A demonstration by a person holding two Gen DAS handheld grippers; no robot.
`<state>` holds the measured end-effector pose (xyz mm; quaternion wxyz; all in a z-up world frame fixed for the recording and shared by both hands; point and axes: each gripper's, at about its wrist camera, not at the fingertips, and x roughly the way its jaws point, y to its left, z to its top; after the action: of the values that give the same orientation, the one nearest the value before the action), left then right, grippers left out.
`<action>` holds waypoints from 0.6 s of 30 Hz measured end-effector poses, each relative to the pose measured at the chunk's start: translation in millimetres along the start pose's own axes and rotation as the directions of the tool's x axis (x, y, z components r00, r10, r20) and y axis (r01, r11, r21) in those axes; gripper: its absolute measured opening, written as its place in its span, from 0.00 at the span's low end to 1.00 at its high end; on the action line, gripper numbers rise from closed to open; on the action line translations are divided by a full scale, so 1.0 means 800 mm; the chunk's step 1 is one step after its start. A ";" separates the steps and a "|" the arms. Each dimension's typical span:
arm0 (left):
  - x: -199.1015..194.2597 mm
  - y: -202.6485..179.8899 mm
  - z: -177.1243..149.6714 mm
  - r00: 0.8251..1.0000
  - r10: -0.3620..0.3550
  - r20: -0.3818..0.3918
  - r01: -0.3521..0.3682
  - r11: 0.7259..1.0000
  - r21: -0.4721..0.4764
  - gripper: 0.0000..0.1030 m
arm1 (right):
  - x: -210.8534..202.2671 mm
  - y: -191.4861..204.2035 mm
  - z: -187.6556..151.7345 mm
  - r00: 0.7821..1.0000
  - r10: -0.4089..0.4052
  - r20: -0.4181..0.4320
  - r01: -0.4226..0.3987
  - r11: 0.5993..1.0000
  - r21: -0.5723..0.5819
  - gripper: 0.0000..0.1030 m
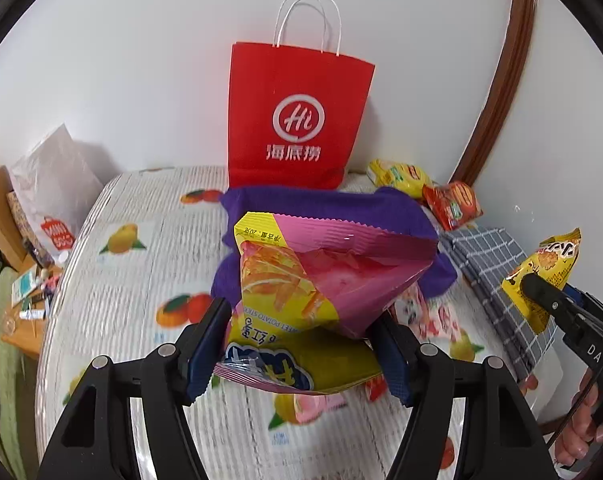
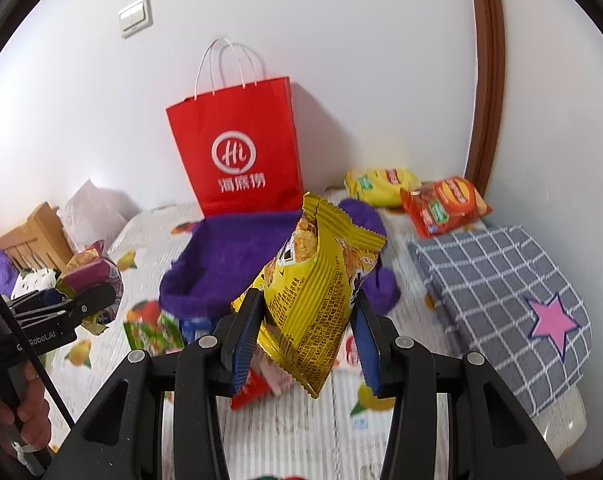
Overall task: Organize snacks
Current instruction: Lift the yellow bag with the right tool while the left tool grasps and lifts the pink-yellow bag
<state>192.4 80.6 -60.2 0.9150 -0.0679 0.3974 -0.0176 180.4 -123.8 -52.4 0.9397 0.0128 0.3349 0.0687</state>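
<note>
A light switch (image 2: 134, 17) sits on the white wall (image 1: 141, 60). A folded grey checked cloth (image 2: 497, 276) with a pink star (image 2: 552, 322) lies beside a brown wooden frame (image 2: 490, 80).

The soft purple fabric basket (image 1: 333, 204) is the landmark. In the left wrist view, the pink and yellow foil snack bag (image 1: 321, 280) hides the basket's inside. In front of the basket, small packets (image 1: 429, 312) are blurred beyond reading. In the right wrist view, the yellow foil snack packet (image 2: 313, 300) covers its right part (image 2: 229, 256), and a green packet (image 2: 149, 334) before it is smeared.
</note>
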 end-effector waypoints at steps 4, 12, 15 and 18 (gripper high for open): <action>0.009 0.000 0.027 1.000 -0.016 0.004 0.016 1.000 0.001 0.65 | 0.014 -0.001 0.028 1.000 0.007 0.007 -0.007 1.000 -0.003 0.43; 0.030 -0.009 0.091 0.999 -0.038 0.030 0.037 0.999 0.017 0.64 | 0.051 0.004 0.075 1.000 0.030 0.005 -0.030 0.999 -0.020 0.43; 0.040 -0.010 0.112 0.999 -0.035 0.040 0.035 0.999 0.019 0.64 | 0.070 0.004 0.089 1.000 0.030 0.007 -0.029 0.999 -0.023 0.43; 0.052 -0.009 0.127 0.998 -0.031 0.046 0.030 0.999 0.018 0.64 | 0.093 0.003 0.104 1.000 0.028 -0.002 -0.028 0.999 -0.020 0.43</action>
<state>295.2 81.5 -20.6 0.9240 -0.0663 0.3750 -0.0333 289.9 -109.2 -34.6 0.9384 0.0081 0.3347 0.0854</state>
